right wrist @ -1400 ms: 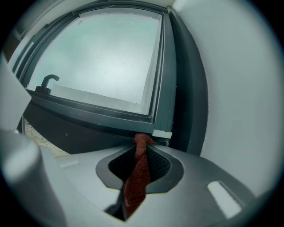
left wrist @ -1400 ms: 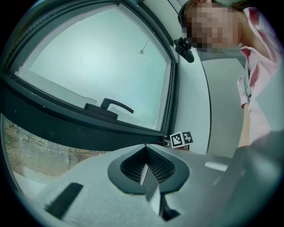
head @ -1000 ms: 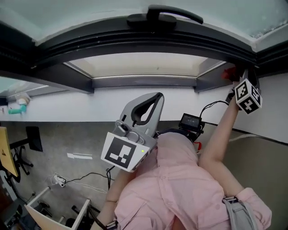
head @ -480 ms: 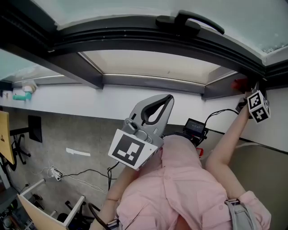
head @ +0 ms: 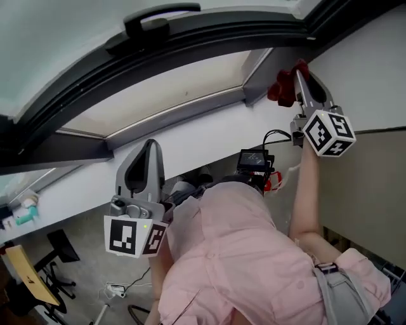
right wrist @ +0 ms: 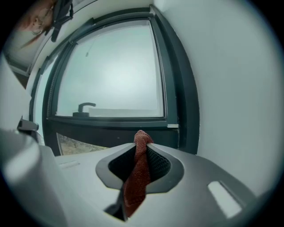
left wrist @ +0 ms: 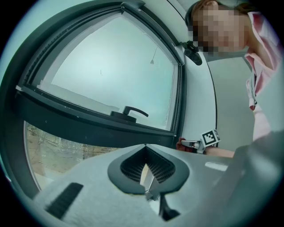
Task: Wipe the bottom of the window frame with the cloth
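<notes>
The dark grey window frame (head: 177,117) arcs across the top of the head view, with its black handle (head: 152,19) on the upper rail. My right gripper (head: 299,76) is raised at the frame's right corner, shut on a red cloth (head: 282,87) that bunches against the frame's end. In the right gripper view the cloth (right wrist: 137,173) hangs clamped between the jaws of that gripper (right wrist: 141,141), facing the bottom rail (right wrist: 111,119). My left gripper (head: 151,145) is held low by the white wall, shut with nothing in it. From the left gripper (left wrist: 145,147) I see the handle (left wrist: 131,111).
A white wall (head: 203,136) runs under the window. A black device with a cable (head: 254,160) sits near the person's pink shirt (head: 241,254). Below on the floor are cables (head: 117,289), a yellow board (head: 28,273) and a chair (head: 60,247).
The head view has swung and tilted, so the window now slants up to the right. The right gripper, still holding the cloth, appears closer at the frame's right corner. The left gripper sits lower and further left.
</notes>
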Demonstrator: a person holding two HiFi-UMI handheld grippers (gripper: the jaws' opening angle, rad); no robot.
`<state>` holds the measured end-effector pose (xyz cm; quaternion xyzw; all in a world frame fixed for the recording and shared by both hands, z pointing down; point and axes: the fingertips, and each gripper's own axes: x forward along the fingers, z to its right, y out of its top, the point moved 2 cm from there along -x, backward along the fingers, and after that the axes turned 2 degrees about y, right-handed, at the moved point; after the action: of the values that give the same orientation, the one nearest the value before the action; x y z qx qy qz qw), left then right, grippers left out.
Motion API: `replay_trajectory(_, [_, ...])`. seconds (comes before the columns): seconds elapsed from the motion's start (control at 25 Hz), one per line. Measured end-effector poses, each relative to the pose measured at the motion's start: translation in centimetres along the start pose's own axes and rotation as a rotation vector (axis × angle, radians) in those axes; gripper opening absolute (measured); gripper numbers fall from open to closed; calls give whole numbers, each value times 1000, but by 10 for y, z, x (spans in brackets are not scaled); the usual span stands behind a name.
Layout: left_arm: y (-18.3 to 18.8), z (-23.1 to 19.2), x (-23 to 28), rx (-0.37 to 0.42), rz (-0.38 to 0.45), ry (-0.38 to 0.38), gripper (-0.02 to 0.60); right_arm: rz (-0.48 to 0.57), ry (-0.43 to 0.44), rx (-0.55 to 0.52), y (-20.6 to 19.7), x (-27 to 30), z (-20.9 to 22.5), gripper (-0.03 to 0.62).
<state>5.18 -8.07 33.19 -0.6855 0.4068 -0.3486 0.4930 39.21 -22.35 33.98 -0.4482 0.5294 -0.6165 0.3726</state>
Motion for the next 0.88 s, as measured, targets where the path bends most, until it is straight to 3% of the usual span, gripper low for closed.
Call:
replay_trajectory(0.2, [-2,-3,0,2,-31,-4,-3,21,88,22,8,-44,-42,63])
replay_trajectory(0.32, [-5,4,4,7,-46,-37,-3,44,131,98,6,-56,-52,63])
replay_trajectory(0.4, [-8,13,7,8,-56,-64,-3,91,204,212,4,-61,-61,61])
replay_trajectory(0.56, [-17,42,15,1,-74,-141,-3,200,401,563,-3,-71,-81,60])
replay_trajectory(0.64, [-24,58,19,-1,-88,-183,-3,208,472,679,-8,-74,-88,60])
replay_trajectory(0.88, [-46,109,39,10,-159,-364,-3,145,624,640,-5,-76,-123,61])
